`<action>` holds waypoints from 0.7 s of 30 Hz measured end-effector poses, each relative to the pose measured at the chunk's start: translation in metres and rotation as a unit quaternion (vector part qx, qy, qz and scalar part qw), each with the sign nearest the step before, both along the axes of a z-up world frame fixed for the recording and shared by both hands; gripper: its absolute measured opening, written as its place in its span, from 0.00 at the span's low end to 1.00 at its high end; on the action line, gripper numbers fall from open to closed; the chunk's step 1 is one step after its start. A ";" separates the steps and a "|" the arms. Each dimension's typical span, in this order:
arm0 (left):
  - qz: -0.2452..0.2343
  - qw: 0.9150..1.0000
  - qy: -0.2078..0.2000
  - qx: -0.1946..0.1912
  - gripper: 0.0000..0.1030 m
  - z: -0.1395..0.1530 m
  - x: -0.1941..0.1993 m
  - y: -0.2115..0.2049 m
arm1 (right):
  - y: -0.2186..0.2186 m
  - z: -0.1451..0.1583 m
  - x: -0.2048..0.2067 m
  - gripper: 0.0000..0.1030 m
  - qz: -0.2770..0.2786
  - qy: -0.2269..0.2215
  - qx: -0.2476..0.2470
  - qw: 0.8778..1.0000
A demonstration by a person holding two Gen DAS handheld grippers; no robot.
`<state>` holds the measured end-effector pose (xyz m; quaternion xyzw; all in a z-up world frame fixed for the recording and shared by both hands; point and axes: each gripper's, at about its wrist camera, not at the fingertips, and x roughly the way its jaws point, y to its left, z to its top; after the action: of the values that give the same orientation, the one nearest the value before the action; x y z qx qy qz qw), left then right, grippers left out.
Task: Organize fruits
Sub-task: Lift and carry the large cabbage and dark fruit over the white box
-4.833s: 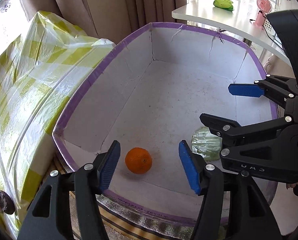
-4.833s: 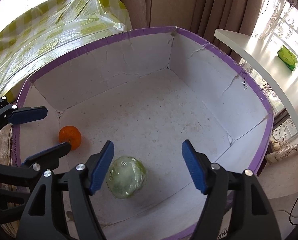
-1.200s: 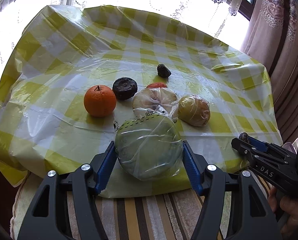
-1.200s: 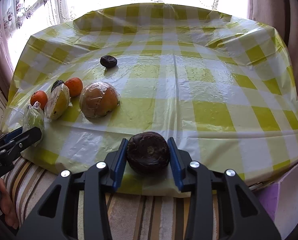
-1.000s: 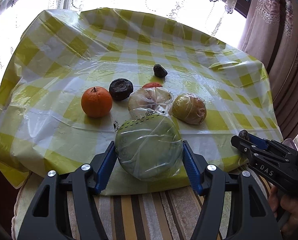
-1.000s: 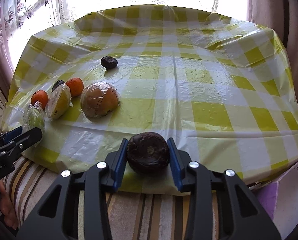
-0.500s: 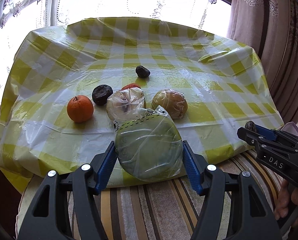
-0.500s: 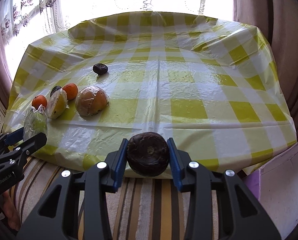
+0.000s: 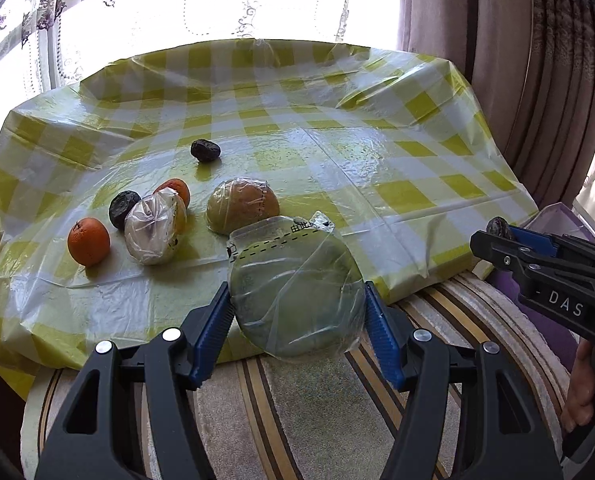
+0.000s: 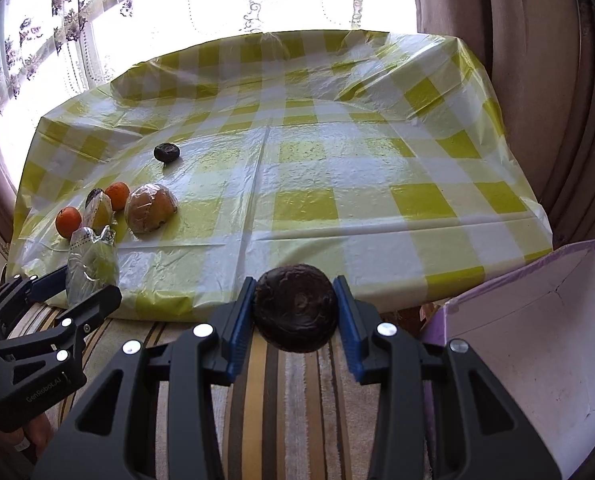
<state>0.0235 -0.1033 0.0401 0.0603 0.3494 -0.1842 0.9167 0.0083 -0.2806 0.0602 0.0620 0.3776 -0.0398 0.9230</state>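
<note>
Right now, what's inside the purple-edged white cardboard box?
The purple-edged white cardboard box shows only bare, scuffed white interior; its near part lies beyond the frame and behind the right gripper, so unseen.

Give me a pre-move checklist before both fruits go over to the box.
1. Left gripper shut on the wrapped green fruit: ok, both jaws press its sides.
2. Right gripper shut on the dark wrinkled fruit: ok.
3. Both fruits lifted off the checked tablecloth: ok, they hang over the striped cushion.
4. Purple-rimmed box in view: ok, at the right, open side up.
5. Box floor free for a drop: cannot tell, only part shows.
6. Plastic wrap secure in the jaws: cannot tell, loose film could slip.
</note>
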 end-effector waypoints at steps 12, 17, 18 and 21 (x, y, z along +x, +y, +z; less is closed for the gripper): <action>-0.075 0.997 -0.013 0.016 0.59 0.007 -0.018 -0.064 | -0.048 0.016 -0.038 0.38 -0.048 -0.006 0.007 0.999; -0.114 0.993 -0.022 0.021 0.59 0.012 -0.029 -0.096 | -0.069 0.021 -0.056 0.38 -0.072 -0.008 0.009 0.997; -0.123 0.992 -0.024 0.022 0.59 0.013 -0.031 -0.102 | -0.074 0.022 -0.060 0.38 -0.078 -0.009 0.010 0.997; -0.142 0.989 -0.029 0.025 0.59 0.016 -0.038 -0.118 | -0.086 0.024 -0.070 0.38 -0.094 -0.010 0.011 0.995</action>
<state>-0.0145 -0.2215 0.0559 0.1374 0.3148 -0.3023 0.8892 -0.0615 -0.3670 0.0838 0.1077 0.3615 -0.1217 0.9181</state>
